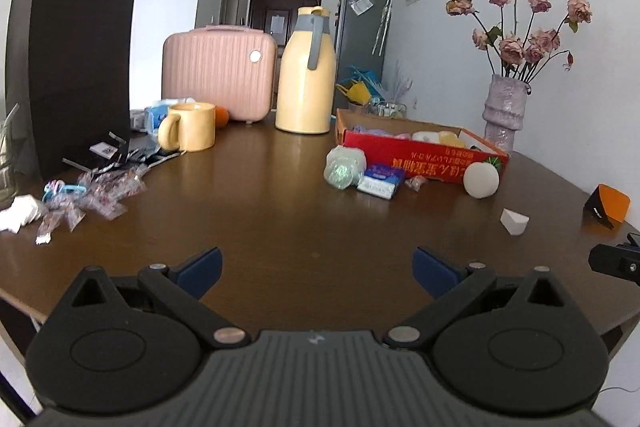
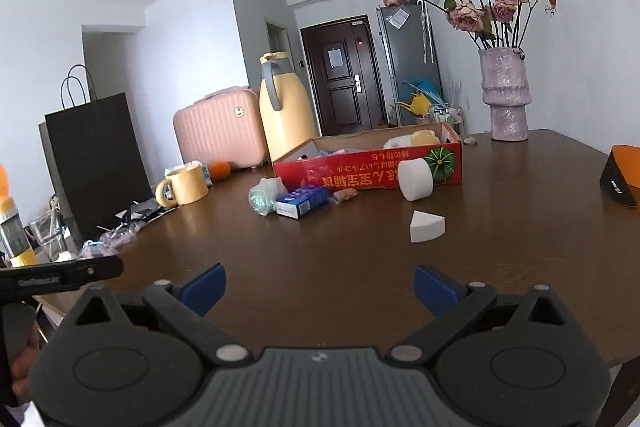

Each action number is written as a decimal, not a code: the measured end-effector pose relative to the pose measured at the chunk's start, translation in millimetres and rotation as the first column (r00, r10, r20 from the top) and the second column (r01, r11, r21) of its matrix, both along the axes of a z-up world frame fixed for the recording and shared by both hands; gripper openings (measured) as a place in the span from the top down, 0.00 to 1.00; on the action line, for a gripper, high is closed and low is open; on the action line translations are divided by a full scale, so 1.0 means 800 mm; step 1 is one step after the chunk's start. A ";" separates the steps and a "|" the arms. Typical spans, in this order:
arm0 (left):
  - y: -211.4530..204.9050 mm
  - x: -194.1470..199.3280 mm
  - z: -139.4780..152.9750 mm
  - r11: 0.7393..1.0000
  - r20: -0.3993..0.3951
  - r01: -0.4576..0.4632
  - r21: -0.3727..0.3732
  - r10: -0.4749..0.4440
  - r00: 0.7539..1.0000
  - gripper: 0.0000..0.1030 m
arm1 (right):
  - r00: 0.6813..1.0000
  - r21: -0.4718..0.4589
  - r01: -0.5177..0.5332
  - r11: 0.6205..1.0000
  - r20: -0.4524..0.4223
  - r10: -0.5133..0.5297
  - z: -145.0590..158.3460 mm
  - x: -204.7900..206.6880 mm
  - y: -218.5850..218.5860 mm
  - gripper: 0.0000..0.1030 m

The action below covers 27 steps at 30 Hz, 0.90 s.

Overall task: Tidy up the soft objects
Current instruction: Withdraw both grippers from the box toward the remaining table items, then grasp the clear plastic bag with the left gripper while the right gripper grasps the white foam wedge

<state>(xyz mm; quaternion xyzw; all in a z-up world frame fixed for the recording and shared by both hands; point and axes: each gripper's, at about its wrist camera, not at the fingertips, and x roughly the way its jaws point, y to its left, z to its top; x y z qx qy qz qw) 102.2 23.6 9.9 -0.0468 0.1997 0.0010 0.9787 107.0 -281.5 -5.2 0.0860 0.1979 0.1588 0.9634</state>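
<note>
A red cardboard box (image 1: 420, 159) (image 2: 372, 175) lies on the brown table (image 1: 260, 219) with several soft items inside. In front of it lie a round white sponge (image 1: 481, 180) (image 2: 416, 180), a white wedge sponge (image 1: 514, 221) (image 2: 426, 227), a blue tissue pack (image 1: 380, 181) (image 2: 303, 201) and a clear-wrapped green bundle (image 1: 345, 167) (image 2: 265, 195). My left gripper (image 1: 318, 273) is open and empty above the near table. My right gripper (image 2: 320, 287) is open and empty, short of the wedge sponge.
A yellow mug (image 1: 190, 127) (image 2: 185, 184), pink case (image 1: 219, 73), yellow thermos (image 1: 306, 79) and black paper bag (image 1: 76, 67) stand at the left and back. A vase of roses (image 1: 505, 107) (image 2: 506, 93) stands at the right. Wrappers (image 1: 92, 193) litter the left. An orange-black object (image 1: 608, 205) sits far right.
</note>
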 end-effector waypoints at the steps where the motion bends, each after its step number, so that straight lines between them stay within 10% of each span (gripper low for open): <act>1: -0.002 0.003 0.002 1.000 0.008 0.006 0.001 -0.006 1.000 0.00 | 1.000 -0.004 0.000 1.000 0.010 0.000 0.001 0.000 0.002 0.02; 16: -0.031 0.103 -0.011 0.996 -0.058 0.087 0.011 -0.087 0.995 0.00 | 0.988 -0.085 0.114 0.990 -0.100 -0.122 -0.016 0.100 -0.014 0.12; 27: -0.031 0.288 -0.007 0.995 -0.072 0.103 0.018 -0.101 0.992 0.00 | 0.950 -0.154 0.173 0.973 -0.234 -0.206 -0.041 0.239 -0.024 0.36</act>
